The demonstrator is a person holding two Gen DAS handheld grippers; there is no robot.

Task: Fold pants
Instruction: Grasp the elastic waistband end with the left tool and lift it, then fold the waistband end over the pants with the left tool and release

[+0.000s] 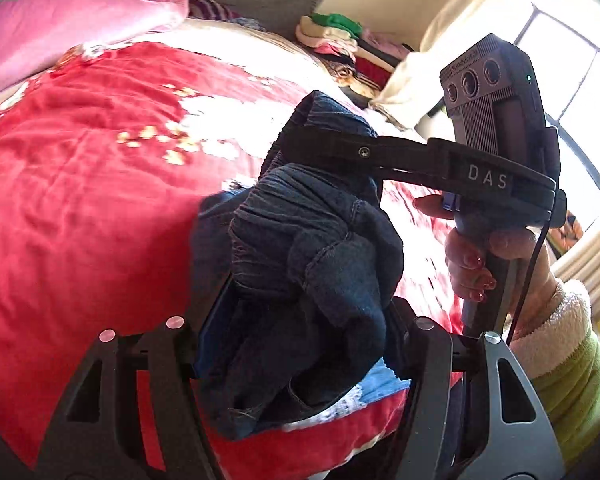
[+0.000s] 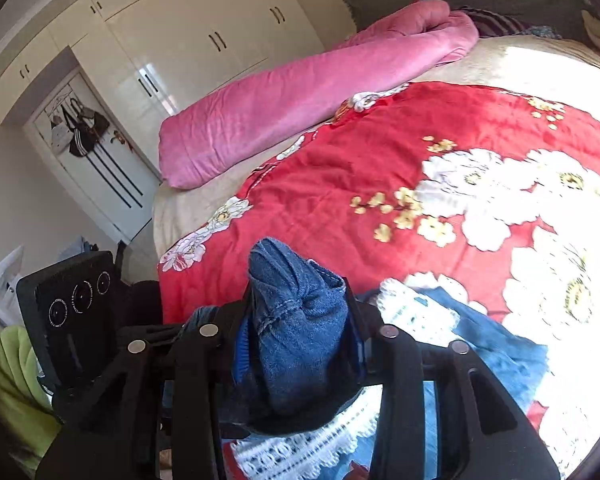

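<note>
Dark blue denim pants (image 1: 312,264) are bunched up between the fingers of my left gripper (image 1: 300,320), which is shut on them above the red floral bedspread (image 1: 80,184). My right gripper (image 2: 300,336) is shut on another bunched part of the pants (image 2: 300,320). In the left wrist view the right gripper (image 1: 324,148) reaches in from the right and pinches the cloth just beyond my left one. The left gripper's body (image 2: 68,312) shows at the lower left of the right wrist view.
A pink folded quilt (image 2: 300,100) lies at the bed's far side. A blue garment with white lace (image 2: 440,320) lies on the bedspread (image 2: 340,184) under the grippers. Stacked clothes (image 1: 340,44) sit near the window (image 1: 572,92). White wardrobes (image 2: 180,40) stand beyond the bed.
</note>
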